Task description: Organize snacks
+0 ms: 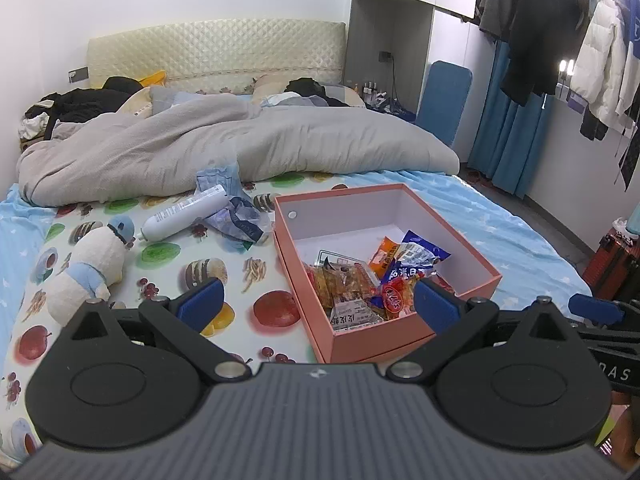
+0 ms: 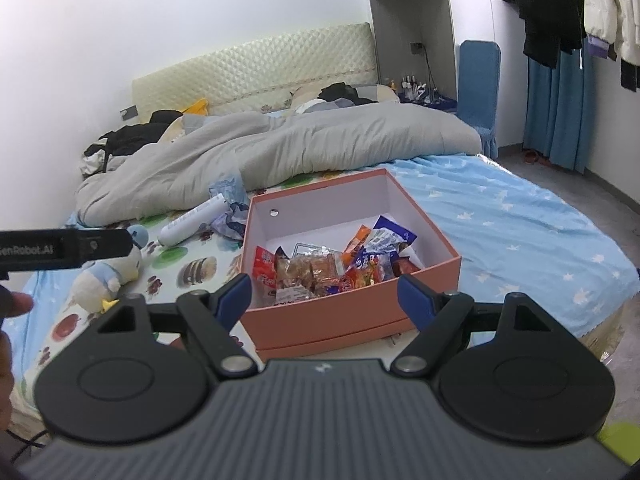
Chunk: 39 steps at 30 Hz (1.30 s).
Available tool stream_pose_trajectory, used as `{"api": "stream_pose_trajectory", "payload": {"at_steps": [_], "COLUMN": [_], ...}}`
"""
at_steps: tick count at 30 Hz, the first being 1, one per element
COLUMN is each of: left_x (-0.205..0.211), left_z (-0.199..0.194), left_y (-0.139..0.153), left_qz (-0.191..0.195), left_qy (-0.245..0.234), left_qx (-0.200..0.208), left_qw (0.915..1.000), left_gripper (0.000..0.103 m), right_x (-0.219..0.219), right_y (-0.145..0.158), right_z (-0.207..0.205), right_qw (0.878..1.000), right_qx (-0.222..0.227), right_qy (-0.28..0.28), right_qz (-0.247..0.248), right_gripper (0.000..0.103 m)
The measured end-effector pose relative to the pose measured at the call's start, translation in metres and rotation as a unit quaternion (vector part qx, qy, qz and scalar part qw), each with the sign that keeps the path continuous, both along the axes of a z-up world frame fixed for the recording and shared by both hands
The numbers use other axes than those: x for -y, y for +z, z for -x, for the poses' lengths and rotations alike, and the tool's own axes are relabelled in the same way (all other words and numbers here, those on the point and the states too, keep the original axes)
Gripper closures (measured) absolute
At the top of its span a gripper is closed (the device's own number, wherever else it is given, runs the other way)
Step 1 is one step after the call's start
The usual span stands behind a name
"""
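Note:
An open salmon-pink box (image 1: 376,338) (image 2: 340,322) sits on the bed and holds several wrapped snacks (image 1: 372,284) (image 2: 332,266), among them a blue and white bag (image 1: 420,256) (image 2: 386,240) and an orange packet (image 1: 385,254). My left gripper (image 1: 318,300) is open and empty, held just in front of the box's near left corner. My right gripper (image 2: 325,298) is open and empty, held in front of the box's near wall. Part of the left gripper shows as a black bar at the left of the right wrist view (image 2: 64,249).
On the fruit-print sheet (image 1: 160,256) left of the box lie a white tube (image 1: 186,212) (image 2: 192,220), crumpled blue wrappers (image 1: 240,220) and a plush penguin toy (image 1: 92,268) (image 2: 106,272). A grey duvet (image 1: 240,144) lies behind. The floor and hanging clothes (image 1: 560,28) are to the right.

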<state>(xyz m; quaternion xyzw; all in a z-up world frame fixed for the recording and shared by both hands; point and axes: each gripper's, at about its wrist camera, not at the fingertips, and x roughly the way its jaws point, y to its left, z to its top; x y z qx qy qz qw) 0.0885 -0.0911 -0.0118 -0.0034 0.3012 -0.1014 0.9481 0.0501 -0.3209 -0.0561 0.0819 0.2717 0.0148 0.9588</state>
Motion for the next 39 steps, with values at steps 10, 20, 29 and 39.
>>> {"api": "stream_pose_trajectory", "payload": {"at_steps": [10, 20, 29, 39], "left_x": [0.0004, -0.0015, -0.0016, -0.0010], "left_z": [0.0060, 0.0076, 0.0080, 0.0079], "left_y": [0.0050, 0.0040, 0.0016, 0.0036], "left_qz": [0.008, 0.012, 0.010, 0.009], "left_qy": [-0.002, 0.000, 0.000, -0.004], "left_qx": [0.005, 0.003, 0.004, 0.006], "left_qw": [1.0000, 0.9999, 0.9999, 0.9999], "left_gripper": [0.001, 0.001, 0.001, 0.001], "right_x": [-0.0041, -0.0011, -0.0049, -0.0046], "right_y": [0.0043, 0.0047, 0.0057, 0.0087], "right_z": [0.0027, 0.0016, 0.0033, 0.0037], "right_qw": [1.000, 1.000, 1.000, 1.000], "right_qx": [0.008, 0.013, 0.015, 0.021], "right_qy": [-0.003, -0.013, -0.017, -0.018], "right_qz": [0.008, 0.002, 0.003, 0.002], "right_gripper": [0.021, 0.000, 0.000, 0.000]}}
